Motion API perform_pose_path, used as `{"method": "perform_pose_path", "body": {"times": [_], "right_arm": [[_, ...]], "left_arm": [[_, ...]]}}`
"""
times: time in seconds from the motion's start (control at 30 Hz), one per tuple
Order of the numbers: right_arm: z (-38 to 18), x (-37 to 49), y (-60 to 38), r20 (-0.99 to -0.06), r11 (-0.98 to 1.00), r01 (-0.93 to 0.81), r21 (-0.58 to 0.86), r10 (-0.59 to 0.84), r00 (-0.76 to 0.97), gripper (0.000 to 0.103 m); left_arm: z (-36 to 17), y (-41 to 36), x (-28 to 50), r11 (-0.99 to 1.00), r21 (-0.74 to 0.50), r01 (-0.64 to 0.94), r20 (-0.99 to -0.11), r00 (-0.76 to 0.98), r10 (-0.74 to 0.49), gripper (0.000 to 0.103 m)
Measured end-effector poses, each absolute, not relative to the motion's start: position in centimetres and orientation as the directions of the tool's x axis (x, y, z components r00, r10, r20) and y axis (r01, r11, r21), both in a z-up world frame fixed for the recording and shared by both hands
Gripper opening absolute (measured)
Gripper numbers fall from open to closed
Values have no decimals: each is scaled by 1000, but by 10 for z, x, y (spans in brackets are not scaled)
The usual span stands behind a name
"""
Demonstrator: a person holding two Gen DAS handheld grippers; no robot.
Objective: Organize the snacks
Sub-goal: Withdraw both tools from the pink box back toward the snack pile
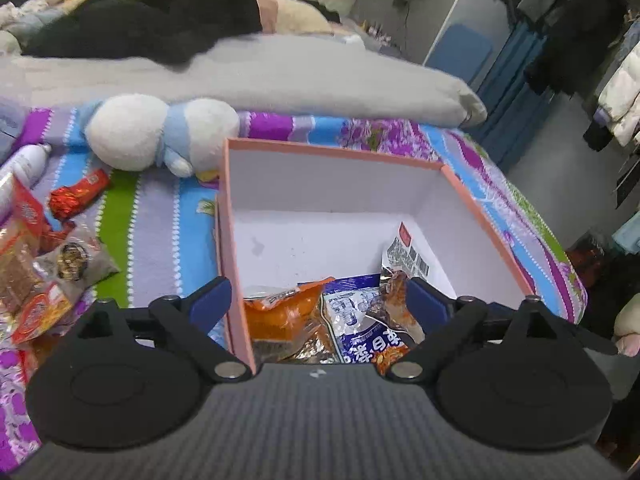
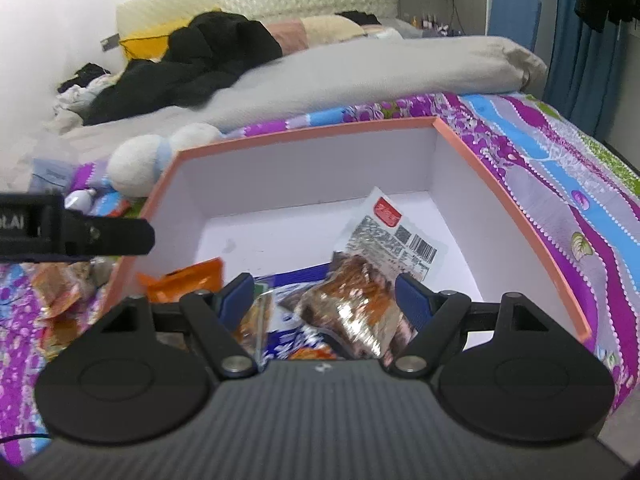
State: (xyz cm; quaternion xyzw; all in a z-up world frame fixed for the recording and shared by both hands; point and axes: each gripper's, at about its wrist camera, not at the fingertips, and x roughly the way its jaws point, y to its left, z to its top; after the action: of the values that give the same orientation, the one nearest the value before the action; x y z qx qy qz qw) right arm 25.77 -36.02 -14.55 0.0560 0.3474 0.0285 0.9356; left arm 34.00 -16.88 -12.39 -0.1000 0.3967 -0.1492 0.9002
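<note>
Both tools are spread wide, holding nothing. Left tool [image 1: 318, 300] straddles the box's [image 1: 340, 152] left wall; loose snacks [image 1: 44, 272] sit on the bed off its left, nearer than the right tool [image 2: 325, 295].

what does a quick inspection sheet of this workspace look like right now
surface: striped floral bedspread.
job's things: pink box holds an orange packet, a blue packet and a barcode packet; loose snacks lie left of it.
clutter: plush toy, white bottle, black clothes.
grippers: left hand-held gripper open; right hand-held gripper open over the box.
cables: nothing seen.
surroundings: hanging clothes.
</note>
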Motion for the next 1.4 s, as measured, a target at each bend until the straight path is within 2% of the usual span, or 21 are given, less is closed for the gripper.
{"method": "perform_pose_path", "body": {"times": [0.63,0.9,1.23,1.4], "right_arm": [[-128,157,-300,-550,987,-68,149,140,823,79],[-136,134,-268,-536,977,-115,180,196,821,79],[-147,111,-237,-547,960,-184,211,272,792,79],[-140,123,-220,-553,953,-243,183,304,776,79]], "left_arm": [[-109,-75,210,937,-301,174,-573,753,-324,97],[-129,-40,176,957,-256,140,-599,754,-270,97],[-157,1,149,948,-316,42,-627,741,-242,97],[-173,23,155,932,-361,-32,-634,742,-221,97]]}}
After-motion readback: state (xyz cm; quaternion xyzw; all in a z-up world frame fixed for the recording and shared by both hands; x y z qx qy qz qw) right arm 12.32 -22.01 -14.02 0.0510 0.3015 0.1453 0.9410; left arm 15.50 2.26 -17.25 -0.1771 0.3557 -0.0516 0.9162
